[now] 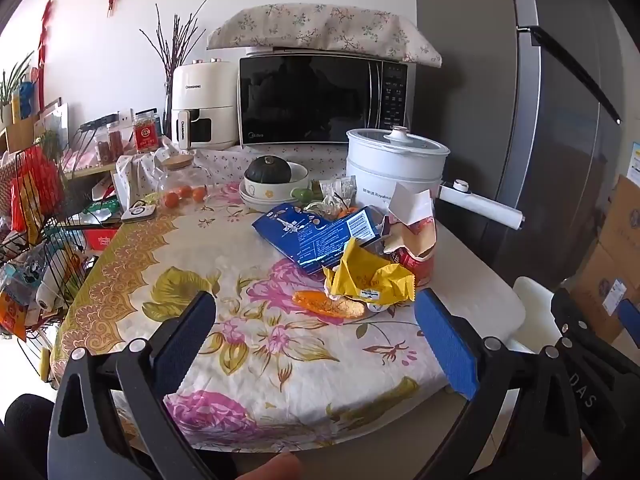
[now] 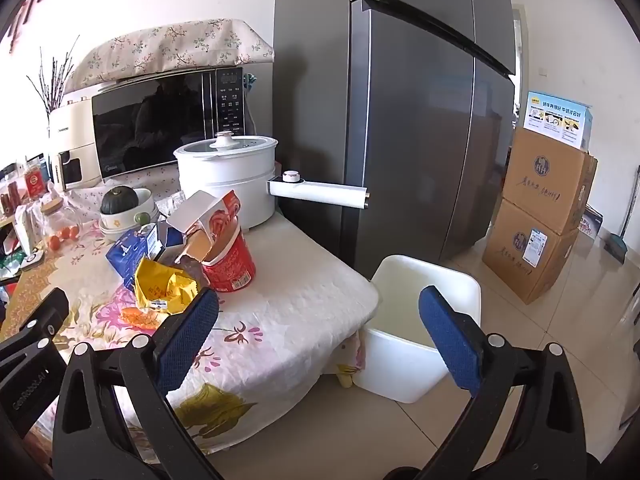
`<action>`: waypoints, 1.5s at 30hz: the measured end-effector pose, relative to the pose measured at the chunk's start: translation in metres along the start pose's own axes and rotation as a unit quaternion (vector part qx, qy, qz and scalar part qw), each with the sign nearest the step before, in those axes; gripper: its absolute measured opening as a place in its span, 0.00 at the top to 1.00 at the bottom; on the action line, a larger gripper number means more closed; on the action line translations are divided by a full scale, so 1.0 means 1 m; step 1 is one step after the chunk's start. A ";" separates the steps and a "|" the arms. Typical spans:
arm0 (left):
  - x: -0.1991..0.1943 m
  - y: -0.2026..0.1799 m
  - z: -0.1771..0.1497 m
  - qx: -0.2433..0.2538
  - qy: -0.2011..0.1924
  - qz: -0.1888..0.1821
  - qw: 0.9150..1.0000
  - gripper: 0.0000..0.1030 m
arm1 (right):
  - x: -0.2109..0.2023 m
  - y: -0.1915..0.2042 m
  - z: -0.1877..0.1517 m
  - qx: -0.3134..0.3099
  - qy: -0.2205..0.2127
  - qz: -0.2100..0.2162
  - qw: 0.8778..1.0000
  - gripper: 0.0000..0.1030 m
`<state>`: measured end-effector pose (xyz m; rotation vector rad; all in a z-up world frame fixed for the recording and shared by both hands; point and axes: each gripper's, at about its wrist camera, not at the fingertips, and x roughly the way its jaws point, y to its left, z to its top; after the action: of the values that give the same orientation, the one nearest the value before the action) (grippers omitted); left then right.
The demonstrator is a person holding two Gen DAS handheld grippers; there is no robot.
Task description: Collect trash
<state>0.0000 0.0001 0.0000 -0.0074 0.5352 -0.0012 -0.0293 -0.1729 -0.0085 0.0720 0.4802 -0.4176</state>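
Trash [image 1: 352, 248] sits heaped mid-table on the floral cloth [image 1: 256, 320]: blue carton [image 1: 316, 236], crumpled yellow wrapper [image 1: 368, 280], torn red cup [image 2: 230, 256]. Only the right wrist view shows the white bin [image 2: 404, 320], seemingly empty. Left gripper [image 1: 316, 332] and right gripper [image 2: 320, 328] both gape, holding nothing.

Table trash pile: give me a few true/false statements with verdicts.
1. The yellow wrapper lies in front of the red cup. True.
2. The white bin sits on the table. False: it stands on the floor beside the table.
3. Both tools, left tool and right tool, are open and empty. True.
4. The blue box stands upright. False: it lies flat.
5. The white pot has no lid. False: lid is on.
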 end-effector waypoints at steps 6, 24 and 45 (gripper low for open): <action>-0.002 -0.004 -0.001 0.003 0.001 -0.002 1.000 0.06 | 0.002 0.000 -0.001 -0.001 0.010 0.003 1.000 0.07; 0.005 0.005 -0.009 -0.006 0.008 -0.001 1.000 0.06 | 0.002 -0.001 -0.003 -0.001 0.006 0.009 1.000 0.07; 0.005 0.005 -0.009 -0.006 0.008 0.000 1.000 0.06 | 0.001 0.000 -0.003 -0.005 0.005 0.008 1.000 0.07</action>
<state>-0.0008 0.0055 -0.0102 -0.0184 0.5521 0.0020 -0.0296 -0.1729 -0.0117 0.0681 0.4922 -0.3985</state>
